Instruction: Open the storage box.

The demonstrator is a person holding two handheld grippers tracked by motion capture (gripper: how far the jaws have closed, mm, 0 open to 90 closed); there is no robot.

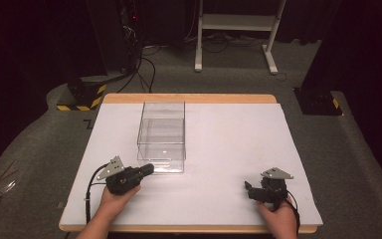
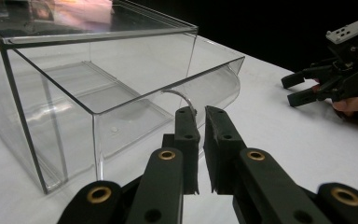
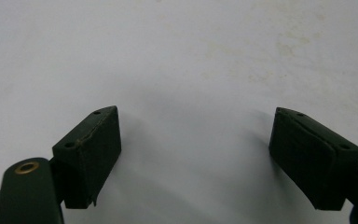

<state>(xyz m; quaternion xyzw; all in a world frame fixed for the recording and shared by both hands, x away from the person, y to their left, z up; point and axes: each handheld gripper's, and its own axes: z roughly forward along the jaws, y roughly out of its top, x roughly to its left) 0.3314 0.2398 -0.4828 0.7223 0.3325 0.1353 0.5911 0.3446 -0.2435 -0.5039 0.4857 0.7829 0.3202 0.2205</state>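
I am looking down on the white table (image 1: 219, 149), which is carrying the whole job; on its left half, toward the far edge, the clear plastic box (image 1: 161, 137) is sitting upright, with what looks like a clear drawer (image 2: 205, 88) showing a curved front lip at its near end; I am judging from the left gripper view that the drawer is standing slightly proud of the box's shell. My left gripper (image 1: 146, 169) is lying just beside the near end of the box, tips aimed at that lip; its jaws are standing nearly together with only a thin slit between them, and they are gripping nothing that I can see, though whether they are touching the lip I cannot tell. My right gripper (image 1: 251, 190) is resting well apart on the right of the table; its jaws are spread wide over bare white surface, holding nothing. I am reading this as the approach to the drawer front, with the grasp not yet made; the next move is calling for the left jaws to part a little, slide over the lip and pinch it squarely; the right gripper may need to brace the shell so it does not slide.
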